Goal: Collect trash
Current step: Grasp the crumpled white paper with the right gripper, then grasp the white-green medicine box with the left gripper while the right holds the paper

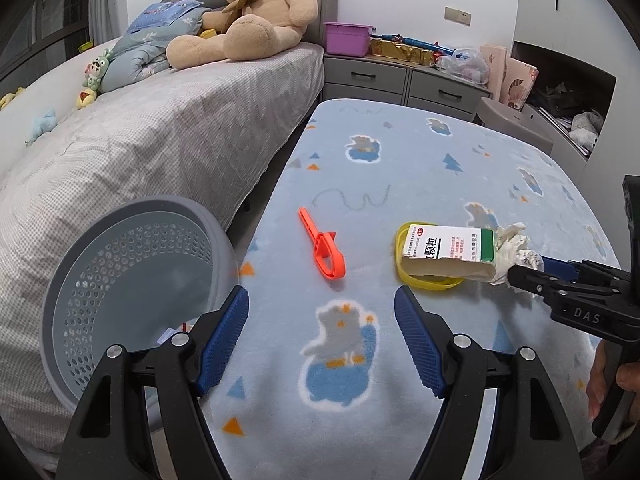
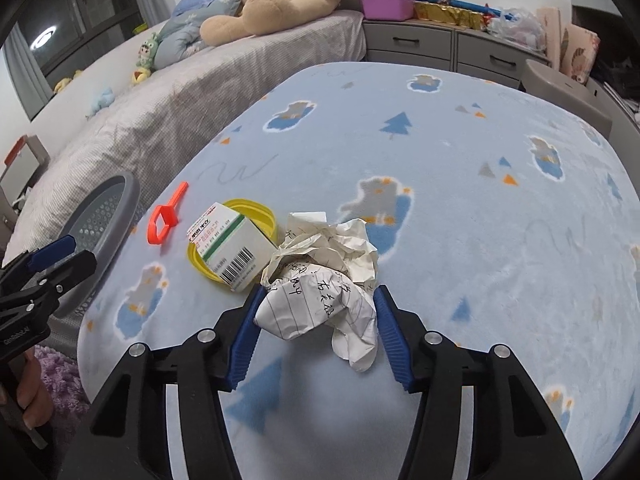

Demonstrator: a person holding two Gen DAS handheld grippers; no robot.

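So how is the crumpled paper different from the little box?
The crumpled paper is a wrinkly, lumpy ball with handwriting; the box has flat sides with print and a barcode. The paper sits between the right gripper's fingers; the box lies on a yellow lid. Both are mostly white and on the blue blanket.

A large tan teddy bear [image 1: 256, 16] is propped against the grey headboard on the bed [image 1: 160, 136], beside a folded blue quilt [image 1: 148, 48]. Small plush toys [image 1: 94, 78] are lined along the bed's far edge. A purple bin [image 1: 347, 38] and gold-wrapped boxes [image 1: 400, 51] are set on a grey drawer unit [image 1: 404, 80]. The bench is covered by a pale blue bear-print blanket [image 1: 400, 168].
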